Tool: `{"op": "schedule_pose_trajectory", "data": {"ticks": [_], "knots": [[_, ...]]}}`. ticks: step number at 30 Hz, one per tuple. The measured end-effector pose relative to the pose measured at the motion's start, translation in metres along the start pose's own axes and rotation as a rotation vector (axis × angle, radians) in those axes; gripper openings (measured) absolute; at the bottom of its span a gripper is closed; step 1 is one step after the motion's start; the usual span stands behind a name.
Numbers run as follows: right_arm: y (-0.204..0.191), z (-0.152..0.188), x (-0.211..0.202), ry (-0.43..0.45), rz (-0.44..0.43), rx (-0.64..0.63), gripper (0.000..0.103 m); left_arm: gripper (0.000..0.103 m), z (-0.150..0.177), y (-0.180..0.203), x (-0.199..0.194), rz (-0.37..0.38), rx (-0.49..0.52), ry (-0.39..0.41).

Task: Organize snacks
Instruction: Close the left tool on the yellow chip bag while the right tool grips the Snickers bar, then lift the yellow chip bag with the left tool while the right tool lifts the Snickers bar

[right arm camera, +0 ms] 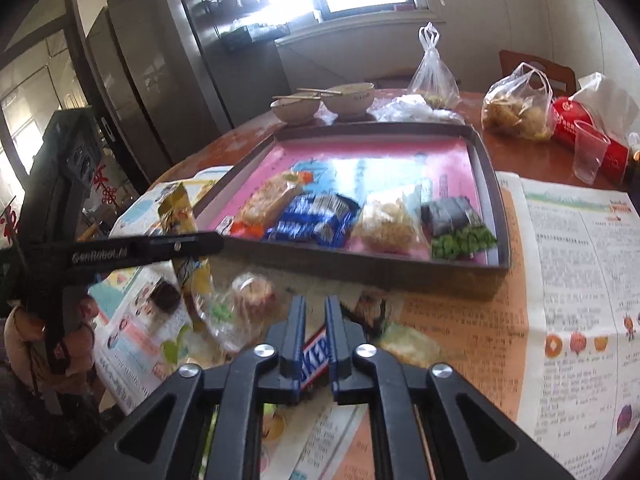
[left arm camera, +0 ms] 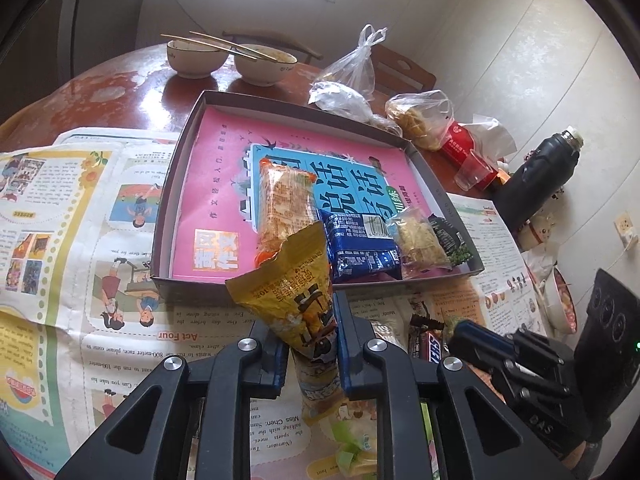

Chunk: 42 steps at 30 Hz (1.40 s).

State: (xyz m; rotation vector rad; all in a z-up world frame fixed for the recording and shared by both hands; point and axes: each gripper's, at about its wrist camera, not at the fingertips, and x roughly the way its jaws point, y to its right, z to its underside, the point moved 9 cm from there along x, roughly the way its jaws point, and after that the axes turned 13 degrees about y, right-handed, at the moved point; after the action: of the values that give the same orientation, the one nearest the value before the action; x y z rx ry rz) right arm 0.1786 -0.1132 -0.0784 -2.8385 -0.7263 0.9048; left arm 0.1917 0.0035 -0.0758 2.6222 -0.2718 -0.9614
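Pinching the crinkly yellow bag (left arm camera: 288,300) mid-body, left gripper (left arm camera: 308,344) is clamped just short of the tray (left arm camera: 184,160), right gripper (right arm camera: 316,344) squeezing the stiff, light Snickers (right arm camera: 316,356) over the newspaper (right arm camera: 460,340).

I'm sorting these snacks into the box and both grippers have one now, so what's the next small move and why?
Probably carry the yellow snack packet, clamped in the left gripper, forward over the box wall and set it on the bare pink stretch left of the orange packet. The right gripper holds the Snickers bar; it can follow.
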Motion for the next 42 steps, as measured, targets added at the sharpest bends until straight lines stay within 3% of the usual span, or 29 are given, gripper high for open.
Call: {"op": "schedule_pose_trajectory", "data": {"ticks": [2, 4, 5, 11, 17, 19, 22, 25, 35, 42], "knots": [[-0.003, 0.007, -0.008, -0.019, 0.006, -0.002, 0.034, 0.02, 0.0, -0.001, -0.002, -0.004, 0.002, 0.006], [-0.006, 0.015, -0.013, -0.039, 0.008, 0.006, 0.046, 0.02, -0.002, -0.002, -0.005, -0.007, 0.004, 0.012], [-0.008, 0.018, -0.015, -0.049, 0.009, 0.007, 0.046, 0.02, -0.002, -0.003, -0.006, -0.008, 0.002, 0.016], [-0.015, 0.036, -0.003, -0.117, 0.058, -0.001, 0.046, 0.02, -0.001, -0.005, -0.009, -0.009, 0.003, 0.02], [-0.015, 0.039, 0.021, -0.131, 0.105, -0.032, 0.046, 0.02, 0.0, -0.006, -0.01, -0.005, -0.002, 0.021], [-0.015, 0.037, 0.025, -0.12, 0.123, -0.065, 0.044, 0.02, 0.0, -0.007, -0.01, -0.002, -0.006, 0.018], [-0.015, 0.034, 0.032, -0.094, 0.165, -0.162, 0.029, 0.02, 0.001, -0.007, -0.01, 0.0, -0.009, 0.016], [-0.015, 0.034, 0.03, -0.076, 0.155, -0.191, 0.029, 0.02, 0.0, -0.006, -0.011, 0.001, -0.01, 0.021], [-0.012, 0.001, 0.003, 0.044, 0.06, -0.078, 0.029, 0.02, -0.023, -0.003, -0.023, 0.007, -0.003, 0.078], [0.008, -0.035, -0.002, 0.117, 0.09, -0.04, 0.029, 0.02, -0.045, -0.004, -0.021, -0.02, 0.003, 0.122]]}}
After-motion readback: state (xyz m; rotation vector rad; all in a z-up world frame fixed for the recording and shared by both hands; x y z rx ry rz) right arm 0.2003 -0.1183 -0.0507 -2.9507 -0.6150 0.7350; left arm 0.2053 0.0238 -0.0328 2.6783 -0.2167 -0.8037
